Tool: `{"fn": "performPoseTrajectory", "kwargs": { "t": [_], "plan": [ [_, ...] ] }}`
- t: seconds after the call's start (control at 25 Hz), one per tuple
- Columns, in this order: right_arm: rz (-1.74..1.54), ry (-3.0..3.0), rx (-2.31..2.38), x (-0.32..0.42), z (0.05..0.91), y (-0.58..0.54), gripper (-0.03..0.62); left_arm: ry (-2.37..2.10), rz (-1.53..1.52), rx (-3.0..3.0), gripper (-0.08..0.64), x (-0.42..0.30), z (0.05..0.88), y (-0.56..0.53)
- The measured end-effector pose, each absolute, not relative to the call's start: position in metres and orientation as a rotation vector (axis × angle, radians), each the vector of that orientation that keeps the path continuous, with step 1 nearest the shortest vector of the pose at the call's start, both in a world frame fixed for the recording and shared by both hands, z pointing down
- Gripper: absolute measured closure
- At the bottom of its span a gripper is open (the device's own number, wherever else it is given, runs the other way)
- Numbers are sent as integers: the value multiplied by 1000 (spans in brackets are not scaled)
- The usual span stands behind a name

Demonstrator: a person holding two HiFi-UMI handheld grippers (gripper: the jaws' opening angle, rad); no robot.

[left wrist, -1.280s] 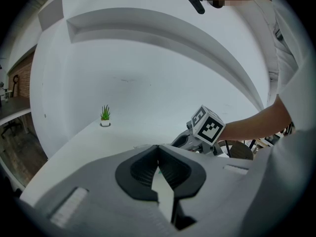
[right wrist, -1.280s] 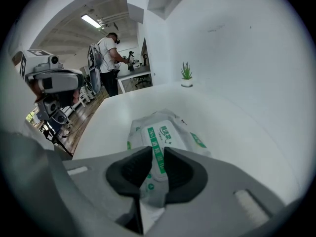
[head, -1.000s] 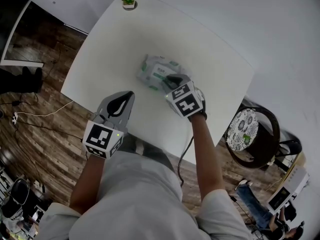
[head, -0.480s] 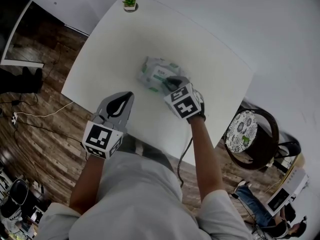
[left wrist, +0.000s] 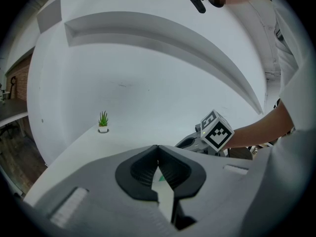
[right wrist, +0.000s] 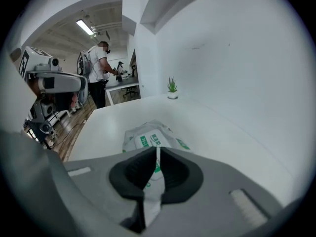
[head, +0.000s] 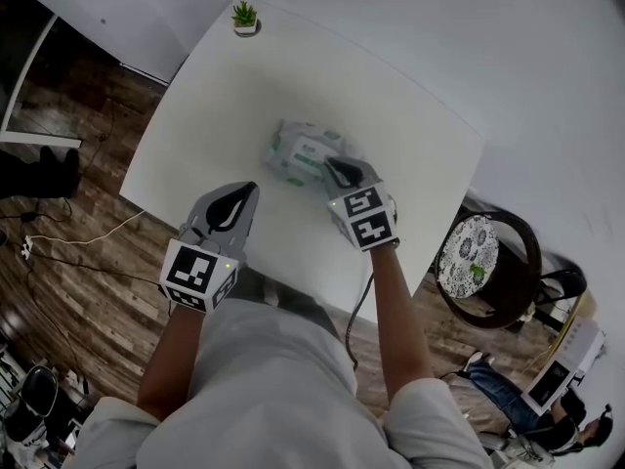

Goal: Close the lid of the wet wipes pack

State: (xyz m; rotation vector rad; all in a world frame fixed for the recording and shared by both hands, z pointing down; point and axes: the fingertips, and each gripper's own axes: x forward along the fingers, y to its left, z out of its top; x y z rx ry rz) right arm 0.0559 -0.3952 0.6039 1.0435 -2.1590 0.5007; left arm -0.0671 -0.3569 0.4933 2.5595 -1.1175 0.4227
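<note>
1. Right tool [head: 339,171] has lifted and drawn back a little from the wet wipes pack [head: 296,150]; its tips now sit above the pack's near right corner instead of low over its top.
2. Its jaws have just been closing and now stand pressed together at the tips, with nothing between them; the pack shows just beyond them.
3. The pack lies near the middle of the white bench [head: 410,115], green print facing up, and its white lid [head: 311,148] looks flat against the top.
4. The left tool [head: 251,190] hovers over the bench's near edge, well to the left of the pack, jaws pressed together and empty.
5. A small potted plant [head: 244,16] stands at the bench's far corner.
6. A round chair with a patterned seat [head: 472,252] stands on the wood floor [head: 78,252] to the right of the bench.
</note>
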Motion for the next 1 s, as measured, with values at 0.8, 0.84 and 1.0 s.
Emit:
{"fn": "performPoseTrajectory", "kwargs": {
  "t": [0.8,0.84,1.0],
  "plan": [
    [433,-2110,1725,125,486,-331,588,-936,343,2720,556,-38,455,-368],
    [424,-2104,1767,130,479,-326,588,-926,338,2730,555,-35,452,-368],
    [405,-2086,1902,148,453,-305,588,-898,317,2778,555,-25,437,-366]
  ]
}}
